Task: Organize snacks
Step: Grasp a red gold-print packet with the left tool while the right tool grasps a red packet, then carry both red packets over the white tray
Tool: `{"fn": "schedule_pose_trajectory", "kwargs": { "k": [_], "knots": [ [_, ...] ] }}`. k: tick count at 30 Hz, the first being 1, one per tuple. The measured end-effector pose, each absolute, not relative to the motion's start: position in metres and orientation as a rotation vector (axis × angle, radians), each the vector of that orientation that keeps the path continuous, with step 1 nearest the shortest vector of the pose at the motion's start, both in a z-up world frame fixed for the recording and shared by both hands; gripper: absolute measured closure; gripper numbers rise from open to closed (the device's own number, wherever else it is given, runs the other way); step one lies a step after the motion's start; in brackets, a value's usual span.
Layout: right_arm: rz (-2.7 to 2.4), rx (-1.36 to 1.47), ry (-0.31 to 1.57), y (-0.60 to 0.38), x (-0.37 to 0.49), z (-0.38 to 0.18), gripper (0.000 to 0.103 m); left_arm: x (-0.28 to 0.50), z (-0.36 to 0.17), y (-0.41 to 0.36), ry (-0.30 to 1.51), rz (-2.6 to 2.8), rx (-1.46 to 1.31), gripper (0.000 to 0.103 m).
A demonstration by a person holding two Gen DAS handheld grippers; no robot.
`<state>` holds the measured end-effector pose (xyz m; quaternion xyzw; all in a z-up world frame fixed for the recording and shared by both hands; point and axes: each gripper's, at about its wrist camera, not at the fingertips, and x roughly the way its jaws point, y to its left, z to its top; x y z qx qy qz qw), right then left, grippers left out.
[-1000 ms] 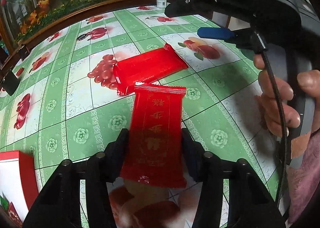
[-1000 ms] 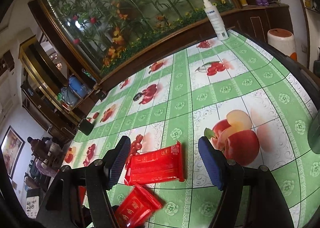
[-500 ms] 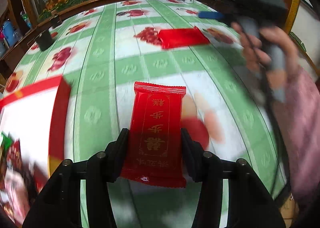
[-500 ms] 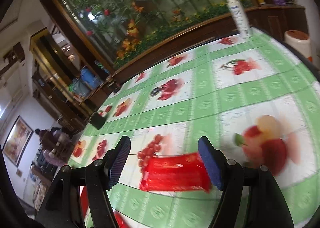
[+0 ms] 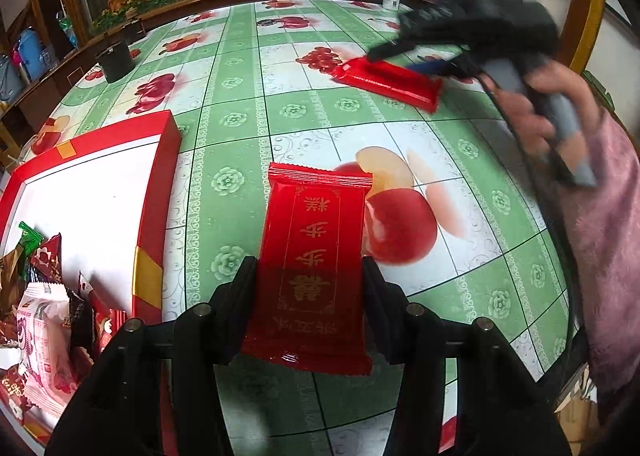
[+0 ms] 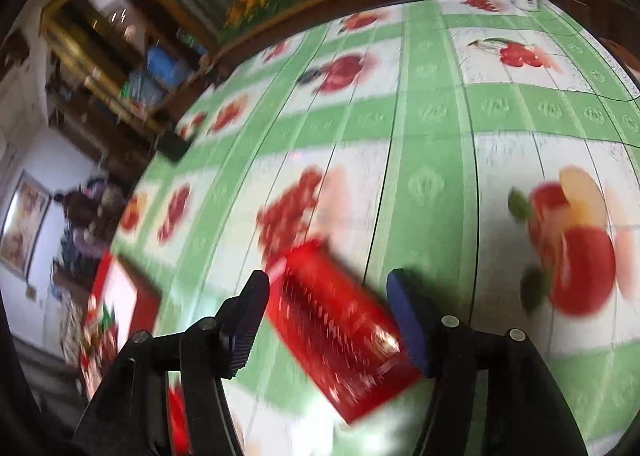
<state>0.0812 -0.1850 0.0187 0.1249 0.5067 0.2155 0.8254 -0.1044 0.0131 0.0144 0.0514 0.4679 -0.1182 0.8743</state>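
Snacks [image 5: 40, 320] already lay in red box [image 5: 154, 192]; your left gripper [image 5: 310, 276] clenched red packet [image 5: 316, 240]; right gripper [image 6: 328, 316] was closing around second packet [image 6: 336, 336], ungripped; both unboxed.

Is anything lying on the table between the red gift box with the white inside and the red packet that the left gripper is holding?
Nothing: in the left wrist view, only bare green fruit-print tablecloth separates the red gift box from the held red packet.

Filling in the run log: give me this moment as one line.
left tool: shut on red snack packet | right tool: closing around second red packet | red box: snacks inside
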Motion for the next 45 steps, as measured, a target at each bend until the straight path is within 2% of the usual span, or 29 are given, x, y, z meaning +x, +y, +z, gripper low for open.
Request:
{"fn": "schedule_pose_trajectory", "kwargs": {
  "k": [2,7,9,10,11,21,36,45],
  "knots": [
    [0.473,0.201,1.083,-0.180,0.066,0.020,0.028,-0.104,0.014,0.014,0.974,-0.251,0.109,0.054],
    [0.368,-0.012,1.000,-0.153,0.030,0.017,0.024,-0.099,0.014,0.016,0.968,-0.252,0.108,0.054],
    [0.276,-0.172,0.949,-0.132,0.021,0.013,0.029,-0.097,0.014,0.016,0.962,-0.248,0.107,0.054],
    [0.284,-0.187,0.932,-0.128,0.017,0.014,0.046,-0.097,0.013,0.016,0.955,-0.245,0.107,0.054],
    [0.303,-0.172,0.941,-0.126,0.015,0.016,0.055,-0.098,0.013,0.017,0.952,-0.243,0.104,0.054],
    [0.295,0.084,0.946,-0.150,0.019,0.023,0.056,-0.103,0.018,0.027,0.890,-0.163,0.088,0.055],
    [0.422,0.170,0.842,-0.142,0.009,0.043,0.056,-0.116,0.062,0.045,0.720,-0.094,0.098,0.055],
    [0.498,0.213,0.783,-0.123,-0.004,0.055,0.056,-0.120,0.075,0.071,0.676,-0.050,0.064,0.055]
  ]
}}
